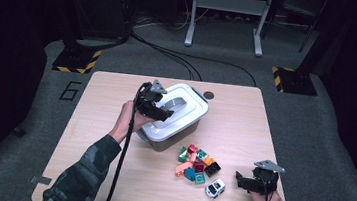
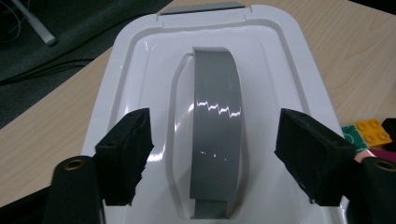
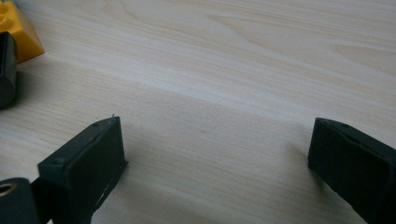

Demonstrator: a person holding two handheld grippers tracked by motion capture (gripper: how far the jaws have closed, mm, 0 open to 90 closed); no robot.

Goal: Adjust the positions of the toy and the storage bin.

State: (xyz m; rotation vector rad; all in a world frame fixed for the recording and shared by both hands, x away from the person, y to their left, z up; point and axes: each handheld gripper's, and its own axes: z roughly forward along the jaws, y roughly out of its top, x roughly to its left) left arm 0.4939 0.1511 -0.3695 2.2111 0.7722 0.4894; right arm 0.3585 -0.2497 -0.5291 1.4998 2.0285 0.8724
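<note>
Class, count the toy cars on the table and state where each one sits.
1: a white toy car sits near the table's front edge, just below the pile of coloured blocks; others may be hidden inside the lidded box.

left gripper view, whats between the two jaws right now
The grey handle of the white box lid lies between the left gripper's jaws in the left gripper view; the pads stand apart from it.

Your right claw [image 3: 217, 154] hangs low over the pale wooden tabletop [image 3: 233, 70], its two black jaws standing wide apart with only bare wood grain between them. At the far upper left edge you can see a yellow studded brick [image 3: 17, 29], and just below it, touching it, a black block [image 3: 6, 70] cut off by the frame.
</note>
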